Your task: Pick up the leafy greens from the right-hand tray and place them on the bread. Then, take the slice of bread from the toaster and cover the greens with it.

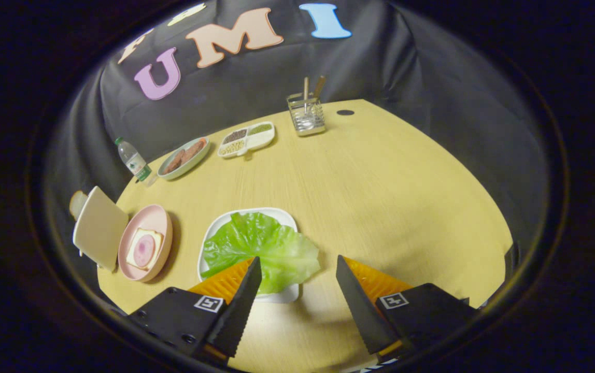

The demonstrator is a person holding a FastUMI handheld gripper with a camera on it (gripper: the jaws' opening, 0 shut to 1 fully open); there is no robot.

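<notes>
The gripper (297, 264) is hovering tilted down over the table (380, 197), its fingers spread wide and holding nothing. One lettuce leaf (261, 248) is lying on one white tray (214, 228), partly under the left fingertip. Beside it, one pink plate (160, 220) is carrying one bread slice (134, 254) topped with ham. Past that, one toaster (99, 228) is standing with a slice poking out.

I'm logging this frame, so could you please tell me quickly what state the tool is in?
Tool: open, holding nothing; its fingers straddle the near edge of the greens on the white tray.
</notes>
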